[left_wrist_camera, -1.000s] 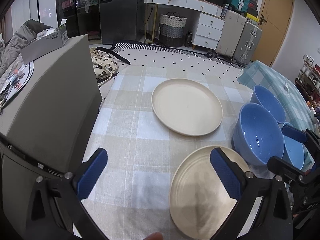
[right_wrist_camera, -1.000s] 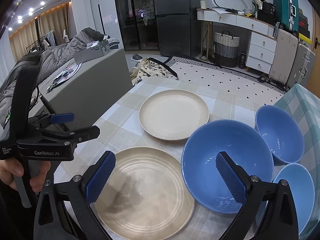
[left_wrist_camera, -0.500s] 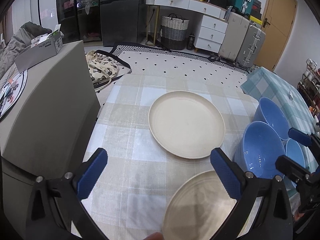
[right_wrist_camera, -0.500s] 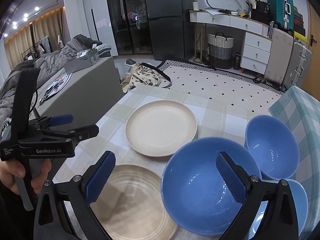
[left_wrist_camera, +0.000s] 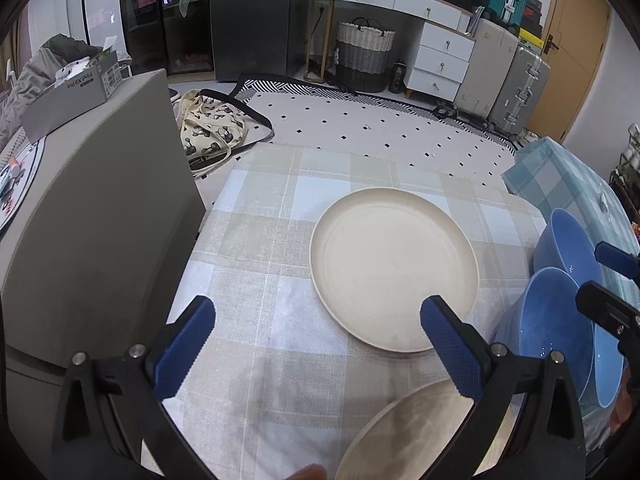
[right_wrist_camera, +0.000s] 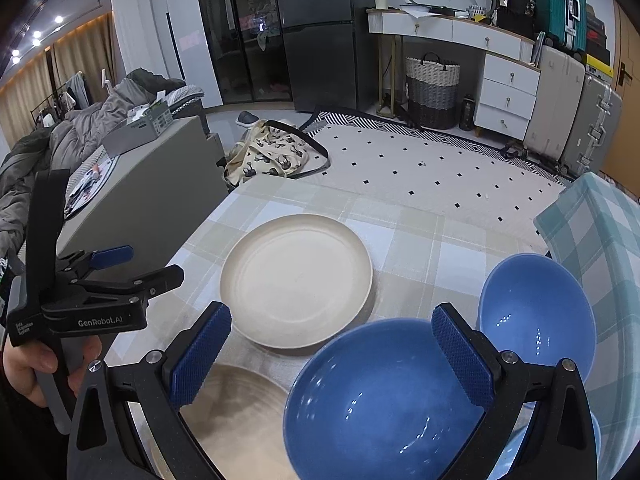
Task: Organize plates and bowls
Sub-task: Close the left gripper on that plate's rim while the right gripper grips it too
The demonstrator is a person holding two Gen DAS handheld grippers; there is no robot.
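Two cream plates and three blue bowls sit on a checked tablecloth (left_wrist_camera: 256, 240). The left gripper (left_wrist_camera: 316, 340) and right gripper (right_wrist_camera: 332, 352) hover wide open, holding nothing. The far plate (right_wrist_camera: 296, 280) lies flat — best pinched at its rim. The near plate (left_wrist_camera: 420, 428) and big bowl (right_wrist_camera: 380, 400) wait close by.

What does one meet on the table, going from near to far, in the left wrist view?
Tan plate → cream plate → far edge of the tablecloth. The blue bowls at the right sit beside the plates, so their place in the order is unclear.
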